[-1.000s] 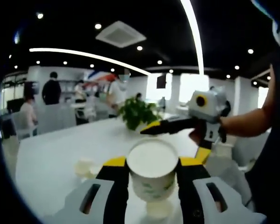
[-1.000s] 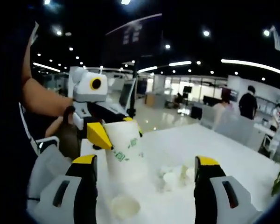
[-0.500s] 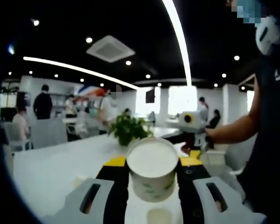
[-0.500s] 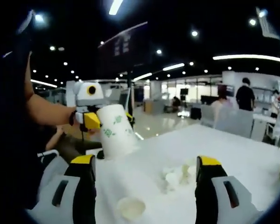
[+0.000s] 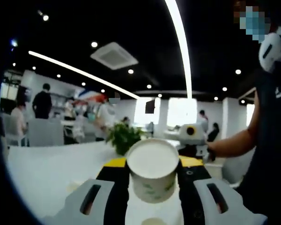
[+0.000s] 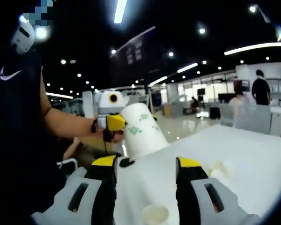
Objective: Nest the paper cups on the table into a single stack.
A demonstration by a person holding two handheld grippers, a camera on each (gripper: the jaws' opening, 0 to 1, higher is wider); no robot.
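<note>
The left gripper (image 5: 153, 178) is clamped on a white paper cup (image 5: 152, 169) with a green print, its jaws pressing the cup's two sides. In the left gripper view the open mouth of that cup faces the camera and sits squarely between the yellow-tipped jaws, lifted above the white counter (image 5: 51, 168). In the right gripper view the same cup (image 6: 141, 130) is tilted, held out in the air above the near edge of the counter (image 6: 243, 159).

The right gripper (image 6: 146, 176) holds nothing; its jaws stand a moderate way apart over the counter. Just ahead of its jaws a second paper cup (image 6: 154, 214) stands on the counter, mouth up. Further off to the right lie a few pale, blurred shapes (image 6: 217, 167), too indistinct to count as cups. That makes two cups clearly seen: one in the air, one on the counter.

A potted green plant (image 5: 123, 137) stands at the far side of the counter.
</note>
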